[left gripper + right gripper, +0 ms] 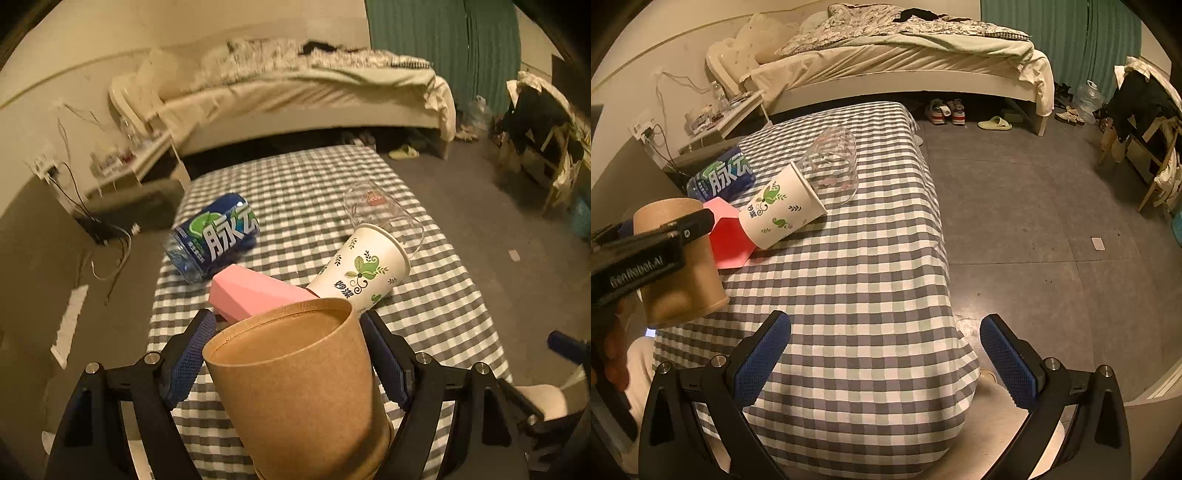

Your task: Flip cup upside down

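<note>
My left gripper (286, 325) is shut on a brown kraft paper cup (299, 384). The cup is upside down: its flat recessed base faces up and its wide rim is low. In the right wrist view the same cup (679, 266) shows at the table's left edge with the left gripper's finger (690, 225) across its wall, its rim at or just above the cloth. My right gripper (886, 336) is open and empty above the near end of the checked table (857, 280).
A white paper cup with green leaf print (779, 206) lies on its side, leaning on a pink box (729, 236). A clear glass (833, 166) lies behind it. A blue bottle (720, 177) lies at the far left. A bed and chair stand beyond.
</note>
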The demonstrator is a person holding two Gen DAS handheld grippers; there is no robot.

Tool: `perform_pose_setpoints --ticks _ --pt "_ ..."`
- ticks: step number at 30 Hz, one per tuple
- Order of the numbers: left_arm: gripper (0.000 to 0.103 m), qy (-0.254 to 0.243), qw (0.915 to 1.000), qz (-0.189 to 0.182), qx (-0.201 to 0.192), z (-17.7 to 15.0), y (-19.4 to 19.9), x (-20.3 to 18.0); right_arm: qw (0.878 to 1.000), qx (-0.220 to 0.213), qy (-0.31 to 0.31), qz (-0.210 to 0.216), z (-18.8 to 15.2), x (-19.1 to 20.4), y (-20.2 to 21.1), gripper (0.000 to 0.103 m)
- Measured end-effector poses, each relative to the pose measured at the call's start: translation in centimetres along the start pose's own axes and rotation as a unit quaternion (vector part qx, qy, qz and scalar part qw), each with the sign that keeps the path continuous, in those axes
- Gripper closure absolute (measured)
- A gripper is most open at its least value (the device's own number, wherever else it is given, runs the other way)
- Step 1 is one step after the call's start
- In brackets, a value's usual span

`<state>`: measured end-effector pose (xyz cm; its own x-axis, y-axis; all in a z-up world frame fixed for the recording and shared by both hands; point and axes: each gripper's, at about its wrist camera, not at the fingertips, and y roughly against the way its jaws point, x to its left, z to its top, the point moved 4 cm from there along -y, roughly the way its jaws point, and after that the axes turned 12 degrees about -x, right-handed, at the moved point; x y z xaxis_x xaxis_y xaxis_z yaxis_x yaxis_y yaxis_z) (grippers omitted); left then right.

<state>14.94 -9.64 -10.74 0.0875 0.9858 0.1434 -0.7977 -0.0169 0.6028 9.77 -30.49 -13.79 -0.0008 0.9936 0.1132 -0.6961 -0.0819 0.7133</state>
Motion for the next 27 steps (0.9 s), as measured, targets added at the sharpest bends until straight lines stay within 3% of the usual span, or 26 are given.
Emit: perform_pose_setpoints --ticks 4,7,17,21,24,27 --pt "0.021 -0.006 0.9994 0.006 -0.033 -1.8 0.4 -0.4 1.000 0.003 0.000 -0.001 -0.2 0.0 -0.3 0.000" --pt "0.021 0.000 0.9998 0.008 -0.016 -3.7 0.0 -0.2 1.000 0.003 -0.006 0.000 -0.2 -0.2 -0.3 0.000" --pt "0.021 -0.009 0.9993 0.003 -0.037 -4.8 2.1 -0.6 1.000 0.001 -0.009 0.000 -0.1 -0.3 -0.3 0.000" --pt "0.021 0.014 0.9994 -0.030 -0.007 -5.9 1.8 -1.0 1.000 -0.002 -0.005 -0.002 0.0 0.1 0.1 0.000" --pt "0.020 0.012 0.9994 -0.032 -0.008 -6.1 1.9 -1.3 1.000 -0.004 -0.005 -0.003 0.0 0.1 0.4 0.000" --pt "0.012 0.006 0.9992 -0.036 -0.018 -5.5 2.3 -1.4 1.000 -0.007 -0.006 -0.008 0.0 -0.1 0.8 0.000"
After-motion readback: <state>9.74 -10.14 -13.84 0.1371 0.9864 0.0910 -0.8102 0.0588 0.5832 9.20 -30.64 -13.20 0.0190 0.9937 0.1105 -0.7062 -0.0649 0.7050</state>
